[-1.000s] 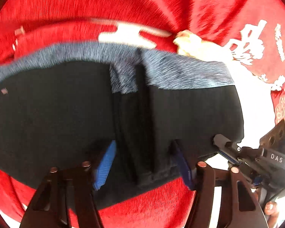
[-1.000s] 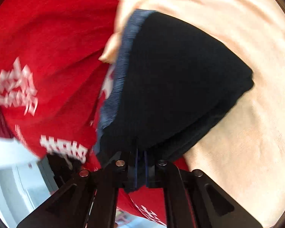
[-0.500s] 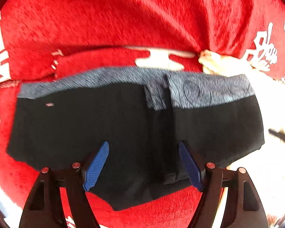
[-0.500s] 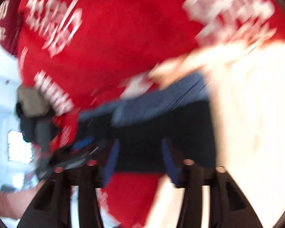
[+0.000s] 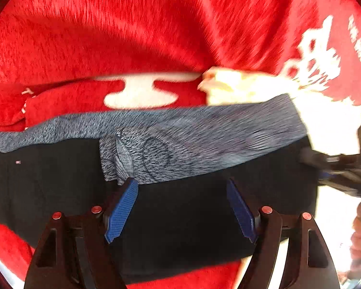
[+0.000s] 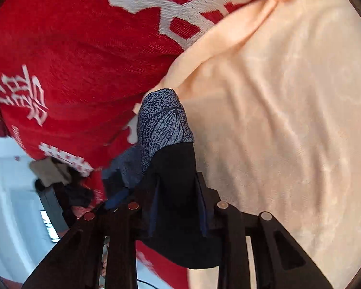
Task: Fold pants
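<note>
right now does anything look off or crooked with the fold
The pants are folded small, but the grey waistband is bunched into a flap near the middle rather than lying flat. The right tool grips one end; the left tool is open above. Nothing looks damaged.

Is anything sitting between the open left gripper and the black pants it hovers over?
Nothing visible does. The left gripper is open directly above the pants, with only their black fabric between its fingers; the right gripper grips the pants' far end.
</note>
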`<state>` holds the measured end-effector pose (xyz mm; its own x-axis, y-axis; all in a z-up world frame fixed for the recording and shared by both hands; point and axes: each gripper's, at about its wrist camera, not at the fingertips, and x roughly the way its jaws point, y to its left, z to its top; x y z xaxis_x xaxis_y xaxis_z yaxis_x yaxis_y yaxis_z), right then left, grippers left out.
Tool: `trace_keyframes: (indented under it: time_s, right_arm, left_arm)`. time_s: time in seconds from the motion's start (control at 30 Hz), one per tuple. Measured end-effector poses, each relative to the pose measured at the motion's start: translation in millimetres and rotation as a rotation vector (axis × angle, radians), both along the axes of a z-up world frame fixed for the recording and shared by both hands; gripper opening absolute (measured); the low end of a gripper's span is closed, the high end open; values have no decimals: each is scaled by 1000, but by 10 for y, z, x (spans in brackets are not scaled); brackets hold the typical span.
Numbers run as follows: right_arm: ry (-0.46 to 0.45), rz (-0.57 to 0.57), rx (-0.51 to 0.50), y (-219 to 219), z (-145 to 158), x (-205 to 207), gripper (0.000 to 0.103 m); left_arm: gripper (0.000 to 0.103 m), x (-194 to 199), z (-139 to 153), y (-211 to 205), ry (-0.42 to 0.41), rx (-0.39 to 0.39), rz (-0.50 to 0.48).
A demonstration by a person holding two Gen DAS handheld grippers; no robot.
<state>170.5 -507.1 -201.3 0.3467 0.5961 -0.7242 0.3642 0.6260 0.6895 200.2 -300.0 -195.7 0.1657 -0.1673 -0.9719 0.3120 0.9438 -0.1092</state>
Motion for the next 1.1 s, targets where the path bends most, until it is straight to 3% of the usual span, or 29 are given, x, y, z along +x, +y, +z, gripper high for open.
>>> trace_keyframes:
  time_s: [0.07, 0.1, 0.13, 0.3, 0.47, 0.77, 1.1]
  right_arm:
    - [50, 61, -205, 136, -74, 55, 31]
    - [60, 77, -275, 185, -138, 60, 48]
    - [52, 55, -285, 193, -151, 47, 49]
    - [83, 20, -307, 298, 35, -192, 59]
    - [67, 59, -423, 460, 343, -357, 61]
    - [61, 144, -442, 783, 406, -455, 61]
    - [74, 224, -434, 846, 398, -610, 61]
  left_arm:
    - [80, -40, -118, 8, -9, 43, -24]
    - [86, -77, -155, 7, -30, 95, -41]
    - [91, -105, -181, 42, -36, 106, -45]
    - [91, -91, -147, 439, 59, 47, 79]
    - [91, -216, 20, 534, 32, 116, 66]
    - [91, -393, 126, 846, 94, 78, 201]
    - [91, -503, 97, 877, 103, 130, 262]
